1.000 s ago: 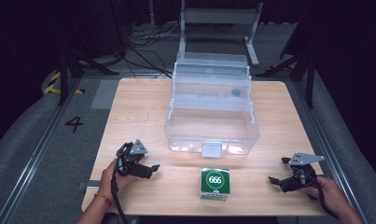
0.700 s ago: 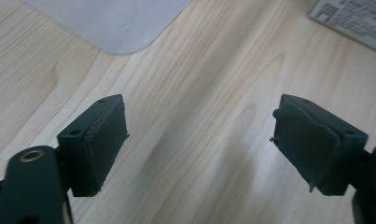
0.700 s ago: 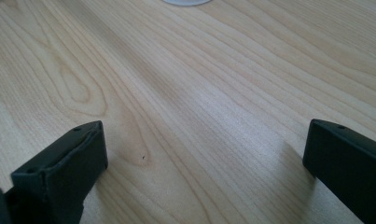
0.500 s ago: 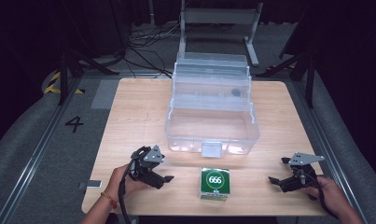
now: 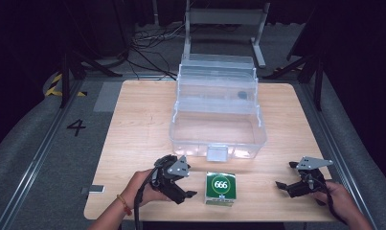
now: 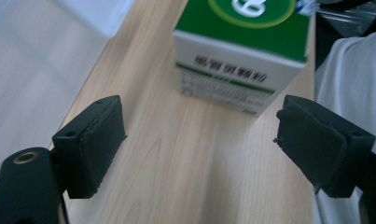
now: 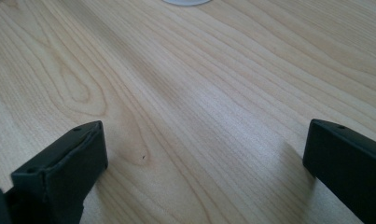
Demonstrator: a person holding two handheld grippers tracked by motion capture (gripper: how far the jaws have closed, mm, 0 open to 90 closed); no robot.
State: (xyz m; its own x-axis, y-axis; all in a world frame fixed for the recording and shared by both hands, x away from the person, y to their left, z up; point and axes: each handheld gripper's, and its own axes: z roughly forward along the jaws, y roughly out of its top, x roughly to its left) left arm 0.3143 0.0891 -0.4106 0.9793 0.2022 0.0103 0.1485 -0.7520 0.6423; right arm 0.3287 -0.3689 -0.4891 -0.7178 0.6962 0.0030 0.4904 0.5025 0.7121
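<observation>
Left gripper (image 5: 189, 190) jaws wide apart, holding nothing, just at 9 o'clock of green box (image 5: 220, 188). Box sits near table (image 5: 133, 124) front edge. Right gripper (image 5: 286, 177) gapes empty at box's 3 o'clock.

The box (image 5: 221, 188) is green on top with a white circle reading 666, its sides white with dark print. The table (image 5: 133, 120) is pale wood grain. The tongs (image 5: 189, 193) are black. The bin (image 5: 218, 128) is clear.
</observation>
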